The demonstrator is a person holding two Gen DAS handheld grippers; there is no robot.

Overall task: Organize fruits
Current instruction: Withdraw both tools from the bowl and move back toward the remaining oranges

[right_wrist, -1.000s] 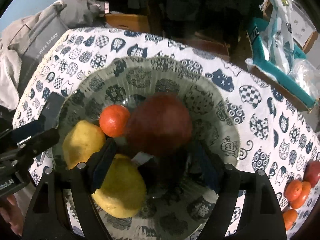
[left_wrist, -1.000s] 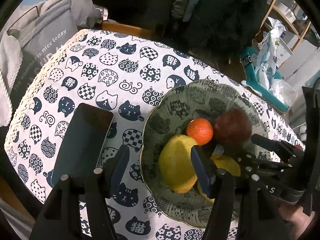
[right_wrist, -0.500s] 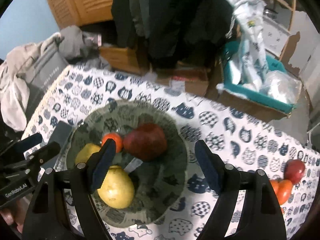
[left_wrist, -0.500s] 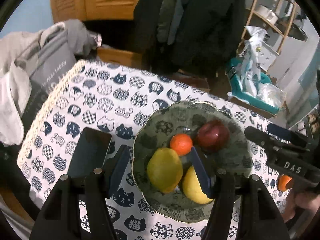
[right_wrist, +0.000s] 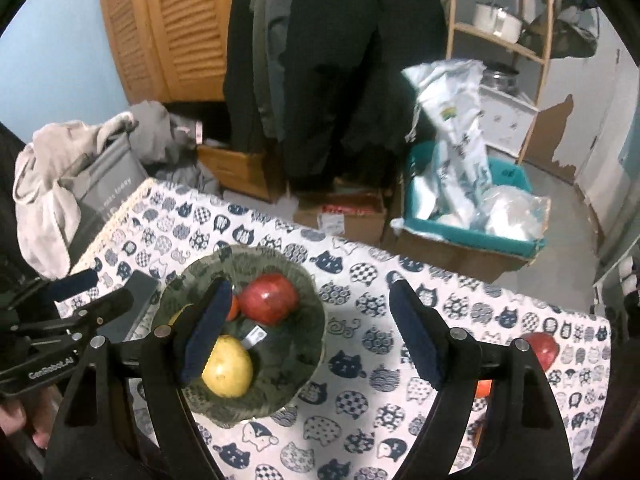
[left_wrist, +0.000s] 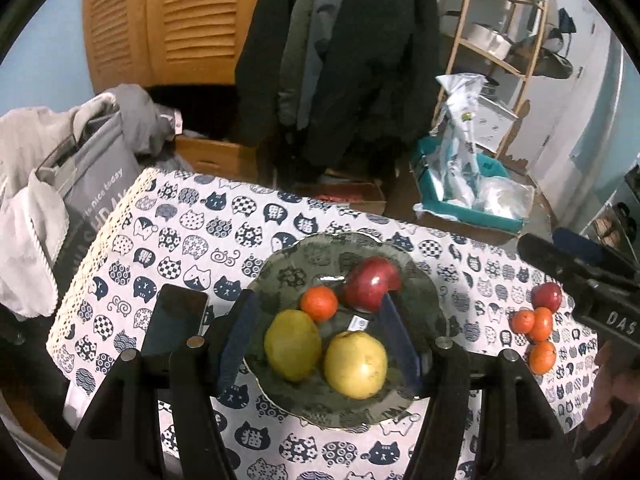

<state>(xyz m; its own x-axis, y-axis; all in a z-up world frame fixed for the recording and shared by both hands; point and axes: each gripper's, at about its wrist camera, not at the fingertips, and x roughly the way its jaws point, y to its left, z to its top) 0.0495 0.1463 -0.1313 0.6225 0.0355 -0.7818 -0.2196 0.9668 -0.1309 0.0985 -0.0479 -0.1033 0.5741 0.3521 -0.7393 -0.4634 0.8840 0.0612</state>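
**Fruit in the bowl, both claws held wide above it**

The table (left_wrist: 256, 216), covered with a white cloth printed with navy cat faces, fills the lower part of both views. The green bowl (left_wrist: 424, 288) sits near the table's middle and serves as the landmark here.

The left gripper (left_wrist: 320, 340) hangs above the bowl with its blue-padded jaws spread wide and nothing between them; through the gap the bowl's fruit shows. The right gripper (right_wrist: 312, 332) hangs above the bowl's right rim and the cloth beside it, jaws likewise wide apart and holding nothing.

Left of the bowl, just beside its rim, a dark phone (left_wrist: 174, 324) lies flat on the cloth.

Inside the bowl, two yellow pears lie at the near side: one pear (left_wrist: 292, 344) to the left, the other pear (left_wrist: 356, 364) to the right, close together. Behind them, at the far side of the bowl, sits a red apple (left_wrist: 370, 284), with a small orange (left_wrist: 319, 303) touching its left side. A small white label (left_wrist: 360, 323) lies on the bowl's floor between the apple and the right-hand pear.

Well to the right of the bowl, out on the cloth, a second red apple (left_wrist: 547, 296) sits behind a cluster of three small oranges (left_wrist: 538, 334).
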